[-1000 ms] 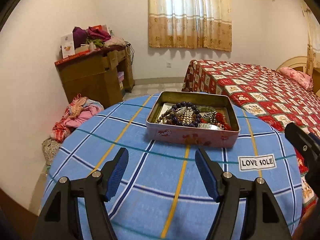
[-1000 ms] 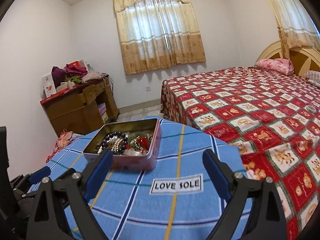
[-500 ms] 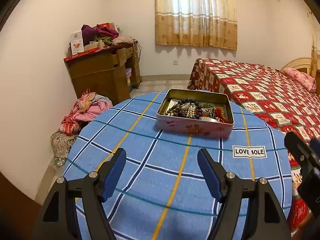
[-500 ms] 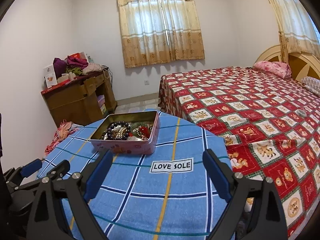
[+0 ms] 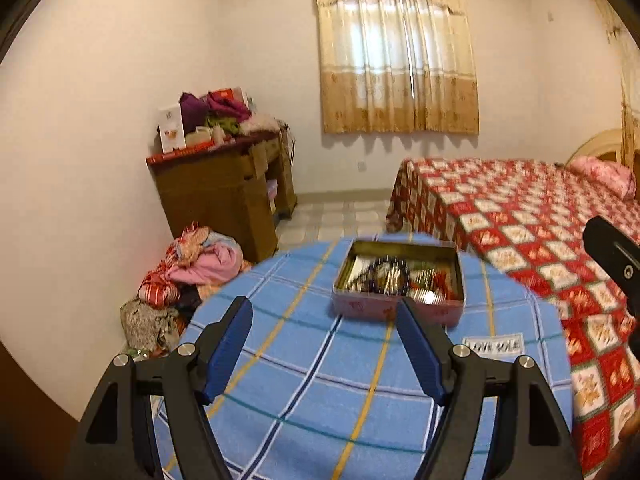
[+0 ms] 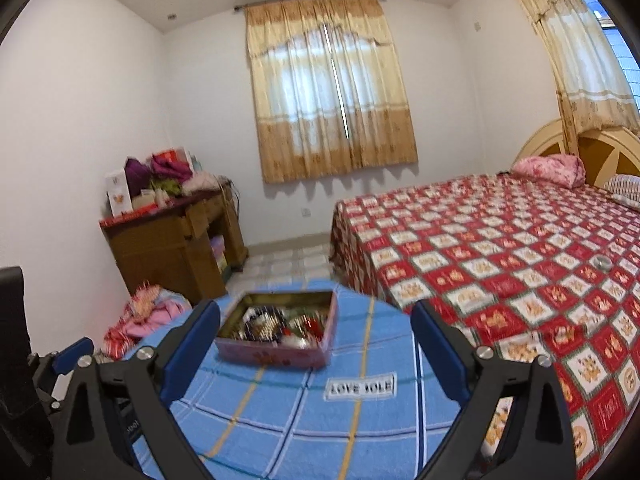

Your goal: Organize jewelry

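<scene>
A pink tin box (image 5: 396, 310) with a gold inside stands near the far edge of a round table under a blue checked cloth (image 5: 320, 380). It holds a heap of jewelry (image 5: 394, 276): dark beads, pearls, red pieces, blurred here. My left gripper (image 5: 325, 326) is open and empty, well short of the box. In the right wrist view the box (image 6: 276, 354) and its jewelry (image 6: 280, 322) lie ahead to the left. My right gripper (image 6: 316, 334) is open and empty, above the cloth (image 6: 280, 420).
A "LOVE SOLE" label (image 6: 360, 387) sits on the cloth right of the box. A bed with a red patterned cover (image 6: 500, 264) stands to the right. A wooden desk piled with clothes (image 5: 224, 184) and a clothes heap on the floor (image 5: 192, 264) are to the left.
Both grippers have drawn back and up from the table, so the box looks smaller and farther. Both stay open and empty. The box has not moved.
</scene>
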{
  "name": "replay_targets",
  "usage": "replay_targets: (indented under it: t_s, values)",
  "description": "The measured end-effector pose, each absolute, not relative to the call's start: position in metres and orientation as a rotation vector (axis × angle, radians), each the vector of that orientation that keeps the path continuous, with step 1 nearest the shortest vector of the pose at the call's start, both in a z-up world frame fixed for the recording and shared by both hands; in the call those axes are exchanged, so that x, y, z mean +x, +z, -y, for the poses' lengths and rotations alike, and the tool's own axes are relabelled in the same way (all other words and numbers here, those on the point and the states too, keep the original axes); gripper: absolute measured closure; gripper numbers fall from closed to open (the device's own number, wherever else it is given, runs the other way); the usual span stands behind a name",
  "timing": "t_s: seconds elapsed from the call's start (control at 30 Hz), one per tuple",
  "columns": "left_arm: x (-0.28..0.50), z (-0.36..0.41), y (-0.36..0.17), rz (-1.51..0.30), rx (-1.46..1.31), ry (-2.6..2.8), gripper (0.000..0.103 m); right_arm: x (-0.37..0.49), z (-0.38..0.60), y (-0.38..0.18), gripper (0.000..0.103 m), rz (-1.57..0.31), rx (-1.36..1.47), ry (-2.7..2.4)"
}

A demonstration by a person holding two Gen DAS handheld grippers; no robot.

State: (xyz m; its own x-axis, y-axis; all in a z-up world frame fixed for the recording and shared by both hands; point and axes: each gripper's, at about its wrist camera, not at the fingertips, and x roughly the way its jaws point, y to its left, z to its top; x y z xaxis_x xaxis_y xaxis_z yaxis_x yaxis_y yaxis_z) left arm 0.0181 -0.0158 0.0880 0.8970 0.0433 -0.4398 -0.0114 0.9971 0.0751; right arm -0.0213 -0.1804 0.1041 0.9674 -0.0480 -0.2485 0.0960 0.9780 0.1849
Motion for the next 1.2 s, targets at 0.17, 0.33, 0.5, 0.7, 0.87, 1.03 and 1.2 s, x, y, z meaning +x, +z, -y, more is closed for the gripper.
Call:
replay_targets:
  t_s: [0.17,0.33,0.5,0.7,0.87,1.03,1.2]
  values:
    - [0.019,0.011,0.113,-0.393,0.043,0.027,0.028,-0.021,0.184,0.127,0.002,-0.166,0.234,-0.075]
    - [0.018,0.008,0.124,-0.342,0.023,0.055,0.025,-0.024,0.185,0.137,0.000,-0.117,0.253,-0.080]
    - [0.017,0.006,0.120,-0.331,0.009,0.049,0.023,-0.026,0.182,0.130,0.000,-0.116,0.246,-0.101]
    - [0.022,0.010,0.112,-0.355,0.043,0.059,0.023,-0.022,0.180,0.123,0.000,-0.152,0.236,-0.100]
    - [0.024,0.013,0.107,-0.368,0.059,0.060,0.023,-0.023,0.180,0.121,0.000,-0.159,0.238,-0.099]
    - [0.024,0.015,0.104,-0.374,0.066,0.053,0.023,-0.022,0.180,0.120,0.000,-0.166,0.237,-0.098]
    - [0.023,0.015,0.105,-0.374,0.068,0.054,0.023,-0.022,0.180,0.118,0.000,-0.172,0.243,-0.095]
